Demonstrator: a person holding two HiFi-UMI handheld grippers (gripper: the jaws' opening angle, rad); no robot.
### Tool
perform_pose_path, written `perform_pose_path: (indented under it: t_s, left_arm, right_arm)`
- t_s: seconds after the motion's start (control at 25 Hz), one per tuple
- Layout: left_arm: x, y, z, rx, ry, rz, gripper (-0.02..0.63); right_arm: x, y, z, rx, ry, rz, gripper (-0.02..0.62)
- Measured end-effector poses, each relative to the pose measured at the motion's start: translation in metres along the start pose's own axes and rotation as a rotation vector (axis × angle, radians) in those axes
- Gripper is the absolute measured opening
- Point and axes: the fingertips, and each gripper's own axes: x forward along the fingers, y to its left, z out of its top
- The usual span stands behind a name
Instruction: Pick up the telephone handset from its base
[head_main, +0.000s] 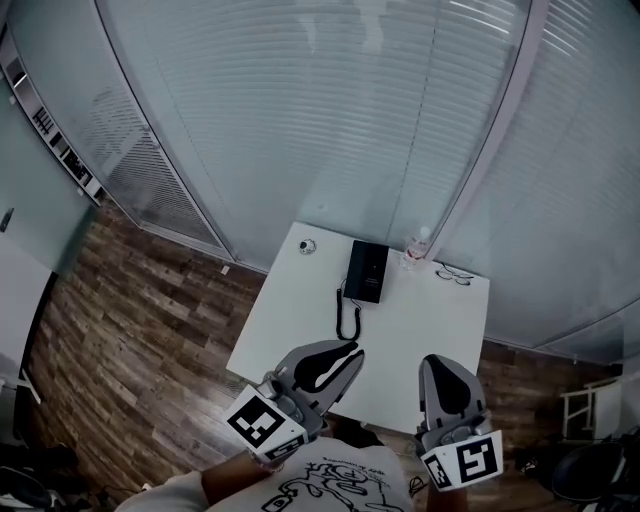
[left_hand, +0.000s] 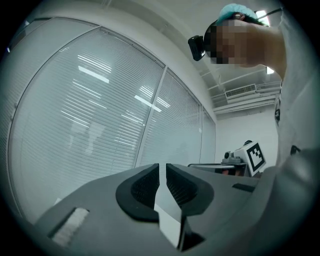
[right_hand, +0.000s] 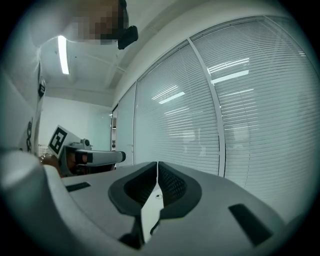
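A white tabletop (head_main: 420, 340) stands on a wood-plank floor (head_main: 130, 320), in a corner of glass walls covered by closed blinds (head_main: 320, 110). Along its far edge lie a small round object (head_main: 307, 246), an upright clear bottle (head_main: 416, 247) and, just beside the bottle, a pair of glasses (head_main: 453, 273).

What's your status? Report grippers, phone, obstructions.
Grey left gripper, right gripper: shut, empty, over white table near edge. Black telephone handset on its base, untouched. Clear plastic bottle right of it, not blocking.
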Motion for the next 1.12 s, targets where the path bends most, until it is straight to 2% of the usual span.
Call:
perform_pose_path:
  t_s: [0.6, 0.88, 1.12]
  left_arm:
    - [0.088, 0.001, -0.013, 0.011, 0.009, 0.001, 0.041]
    - [0.1, -0.009, -0.015, 0.001, 0.004, 0.024, 0.041]
    - [0.111, -0.016, -0.017, 0.002, 0.017, 0.011, 0.041]
  right_arm:
    - [0.01, -0.087, -0.007, 0.009, -0.009, 0.0, 0.006]
    - [0.004, -0.101, -0.003, 0.003, -0.009, 0.022, 0.006]
    - [0.003, -0.113, -0.003, 0.009, -0.014, 0.018, 0.006]
